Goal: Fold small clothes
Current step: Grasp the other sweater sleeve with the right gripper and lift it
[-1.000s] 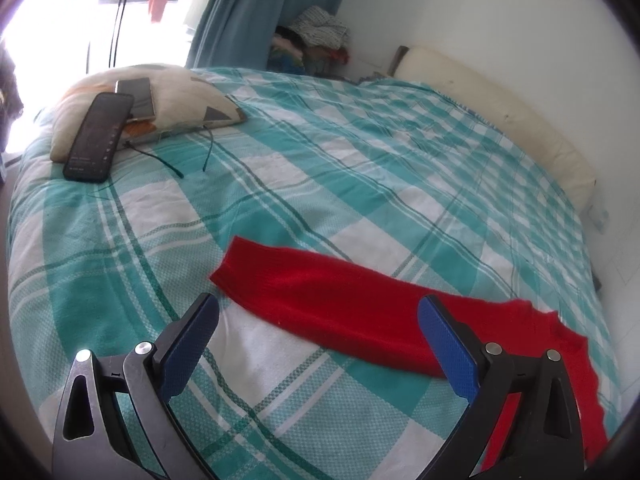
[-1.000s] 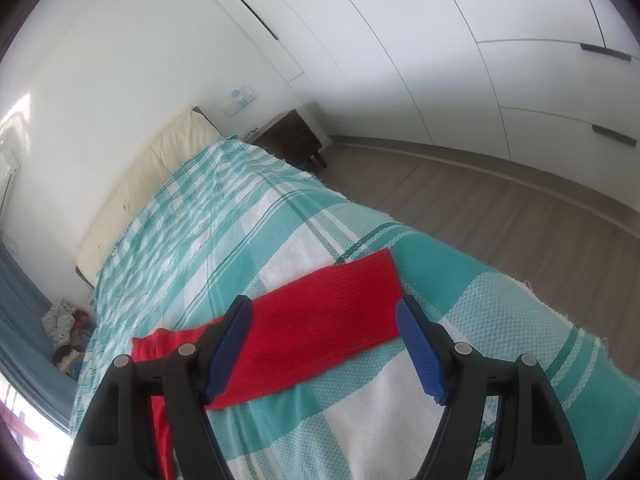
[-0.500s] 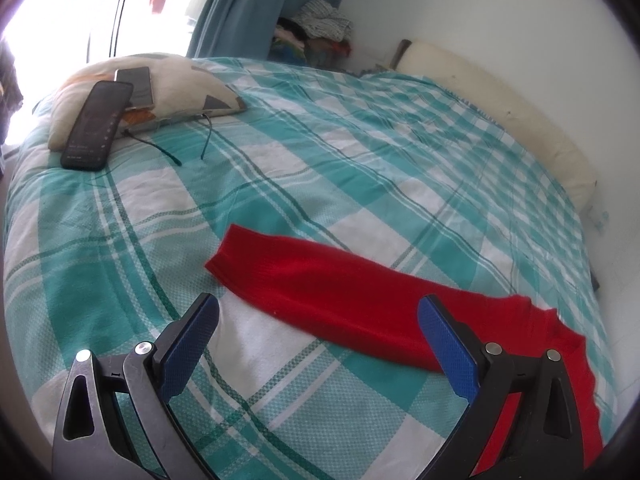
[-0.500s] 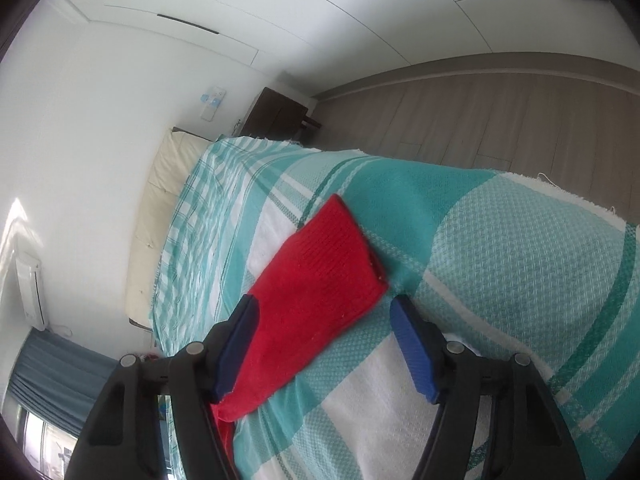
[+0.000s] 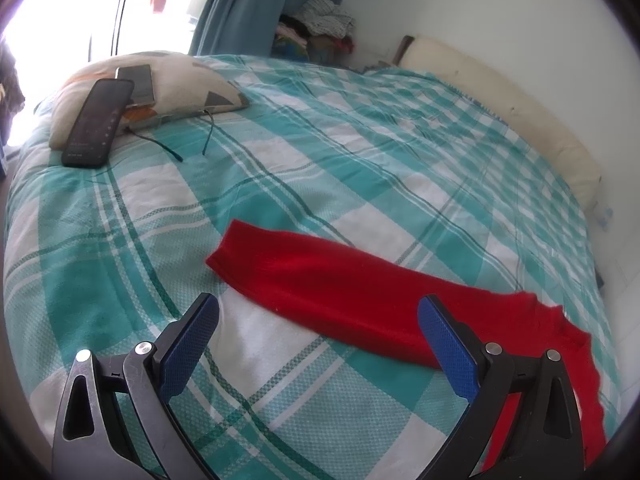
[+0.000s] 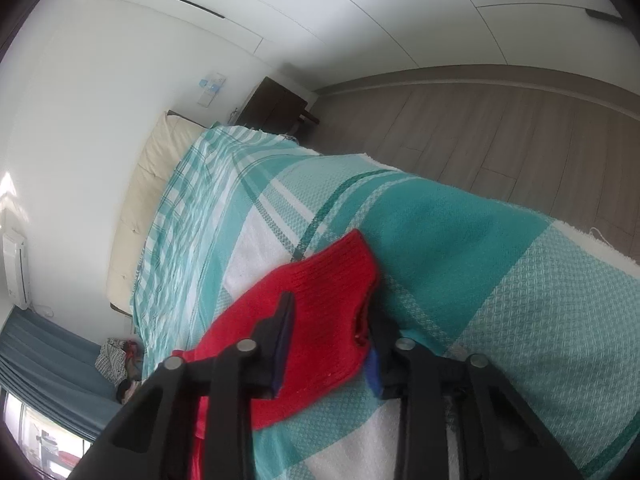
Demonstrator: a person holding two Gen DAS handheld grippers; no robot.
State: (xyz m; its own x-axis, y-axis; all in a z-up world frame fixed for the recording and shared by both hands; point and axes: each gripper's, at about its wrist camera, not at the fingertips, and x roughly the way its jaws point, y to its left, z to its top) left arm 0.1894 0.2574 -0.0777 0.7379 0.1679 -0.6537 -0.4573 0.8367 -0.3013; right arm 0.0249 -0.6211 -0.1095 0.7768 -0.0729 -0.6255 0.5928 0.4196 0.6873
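A red long-sleeved garment (image 5: 340, 280) lies spread on the teal checked bedspread (image 5: 360, 140). One sleeve reaches to the left in the left wrist view. My left gripper (image 5: 316, 304) hovers just above that sleeve, open, with nothing between its blue pads. In the right wrist view the other sleeve's cuff (image 6: 332, 280) lies near the bed's edge. My right gripper (image 6: 330, 308) is down on it and its jaws are closing, with the red cuff bunched up between the pads.
A pillow (image 5: 184, 80) at the far left carries a black device (image 5: 98, 122), a phone (image 5: 138, 82) and a thin cable. A cream headboard cushion (image 5: 500, 100) lines the wall. Wooden floor (image 6: 500, 128) and a dark nightstand (image 6: 276, 108) lie beyond the bed's edge.
My right gripper sank onto the cuff and rolled, and its jaws came together on the red cloth. My left gripper and its sleeve stayed almost where they were.
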